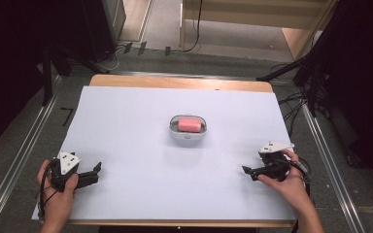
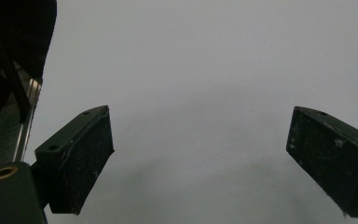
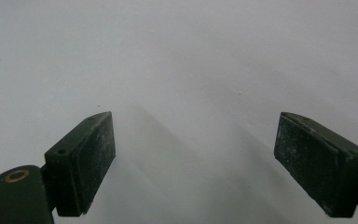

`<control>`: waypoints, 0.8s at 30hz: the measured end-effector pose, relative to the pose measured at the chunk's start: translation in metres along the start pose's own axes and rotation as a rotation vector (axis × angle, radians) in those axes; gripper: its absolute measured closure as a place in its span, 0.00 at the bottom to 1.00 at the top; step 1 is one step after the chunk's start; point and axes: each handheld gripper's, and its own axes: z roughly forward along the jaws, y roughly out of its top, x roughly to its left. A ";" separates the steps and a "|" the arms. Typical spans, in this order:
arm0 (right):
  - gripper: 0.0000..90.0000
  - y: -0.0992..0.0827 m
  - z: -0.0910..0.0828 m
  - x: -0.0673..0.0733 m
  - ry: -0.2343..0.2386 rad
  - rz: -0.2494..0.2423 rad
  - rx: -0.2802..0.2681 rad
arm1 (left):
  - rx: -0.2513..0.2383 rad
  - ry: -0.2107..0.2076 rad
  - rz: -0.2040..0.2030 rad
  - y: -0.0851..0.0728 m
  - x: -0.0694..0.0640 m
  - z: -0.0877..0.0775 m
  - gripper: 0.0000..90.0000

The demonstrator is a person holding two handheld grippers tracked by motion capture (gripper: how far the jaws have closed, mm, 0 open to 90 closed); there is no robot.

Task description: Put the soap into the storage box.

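Note:
A pink soap bar [image 1: 189, 124] lies in a white oval dish [image 1: 188, 135] near the middle of the white sheet. My left gripper [image 1: 97, 168] rests low at the sheet's front left, held by a hand, jaws pointing right. In the left gripper view the left gripper [image 2: 200, 158] stands open over bare white sheet, nothing between its pads. My right gripper [image 1: 245, 170] sits at the front right, jaws pointing left toward the centre. In the right gripper view the right gripper [image 3: 196, 158] is open, with only white sheet between the pads. Both grippers are well apart from the dish.
The white sheet [image 1: 126, 116] covers a wooden table [image 1: 175, 82] whose far edge shows. Metal rails [image 1: 24, 145] run along both sides. Cables [image 1: 291, 104] and dark stands lie on the floor beyond the table's right and far edges.

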 end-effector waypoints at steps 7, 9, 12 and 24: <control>0.14 -0.021 -0.006 -0.009 -0.021 0.072 -0.030 | 0.000 0.000 0.000 0.000 0.000 0.000 0.08; 0.14 -0.027 -0.007 -0.012 -0.025 0.080 -0.030 | 0.000 0.000 0.000 0.000 0.000 0.000 0.09; 0.15 -0.035 -0.011 -0.014 -0.034 0.095 -0.035 | 0.000 0.001 0.000 0.000 0.000 0.000 0.09; 0.16 -0.063 -0.031 -0.010 -0.097 0.123 -0.193 | 0.000 -0.003 0.000 0.000 0.000 0.000 0.09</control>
